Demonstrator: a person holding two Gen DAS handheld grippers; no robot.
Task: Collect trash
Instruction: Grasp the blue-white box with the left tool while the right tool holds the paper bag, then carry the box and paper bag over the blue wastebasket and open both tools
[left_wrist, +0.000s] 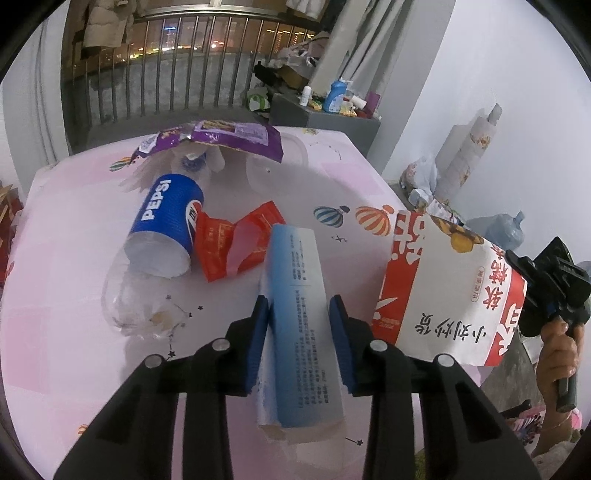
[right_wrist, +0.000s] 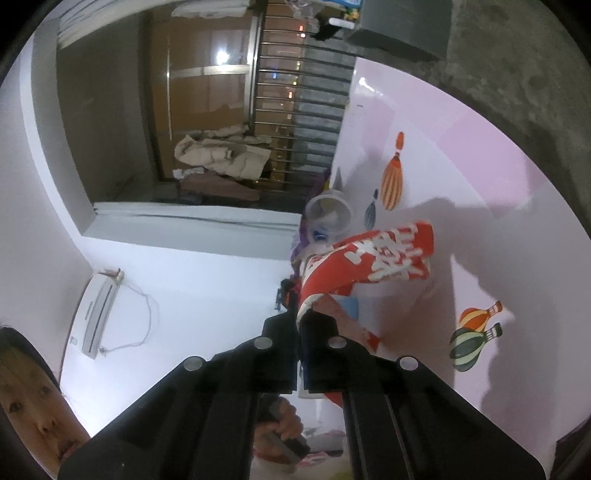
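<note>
Your left claw (left_wrist: 299, 317) grips blue-white carton (left_wrist: 301, 325) over pink tabletop (left_wrist: 66, 332). Your right claw (right_wrist: 298, 325) clamps red-white snack bag (left_wrist: 443, 291) at tabletop's right edge. Pepsi bottle (left_wrist: 162, 229), red wrapper (left_wrist: 229, 243), purple packet (left_wrist: 218, 138) lie on tabletop.

Left wrist view: from just behind two blue-padded black fingers (left_wrist: 336, 325), angled steeply down and close over the pink balloon-print tablecloth (left_wrist: 74, 332), toward a grey barred railing (left_wrist: 166, 85) beyond. Right wrist view: rolled sideways, nearly level, close along the same tablecloth (right_wrist: 461, 166), facing that railing (right_wrist: 306, 103). Shared: tablecloth, railing, and the red-and-white printed paper bag (left_wrist: 443, 295) (right_wrist: 369, 258), near in both.
</note>
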